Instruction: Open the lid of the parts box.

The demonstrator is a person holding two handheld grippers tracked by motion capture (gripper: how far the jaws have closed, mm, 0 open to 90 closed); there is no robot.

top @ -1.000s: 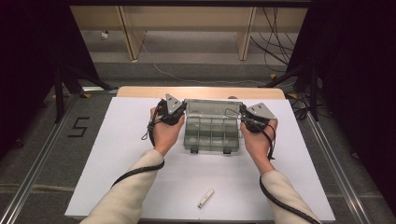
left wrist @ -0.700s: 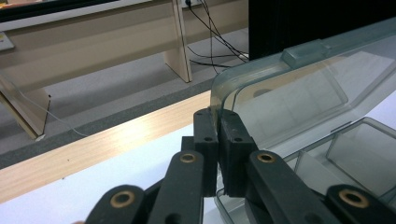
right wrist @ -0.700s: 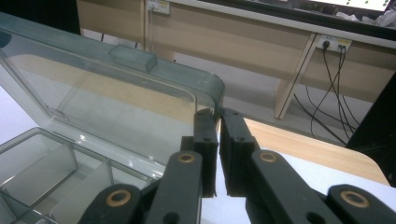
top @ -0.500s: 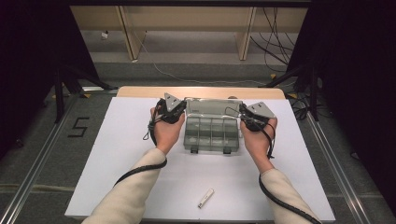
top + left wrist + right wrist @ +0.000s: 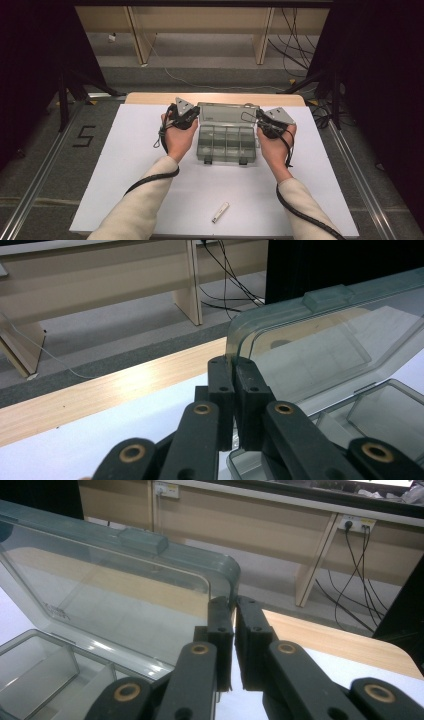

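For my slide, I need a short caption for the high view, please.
Two hand-held grippers, left gripper and right gripper, pinch the raised lid of a clear compartment box.

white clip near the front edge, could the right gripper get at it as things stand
Probably not right away: the right gripper is shut on the lid corner. The table around the white clip looks bare.

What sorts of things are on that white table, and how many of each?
Clear plastic compartment box, lid up: 1
Small white object near the front edge: 1
Hand-held grippers, left gripper and right gripper, each pinching a corner of the lid: 2
Total: 4
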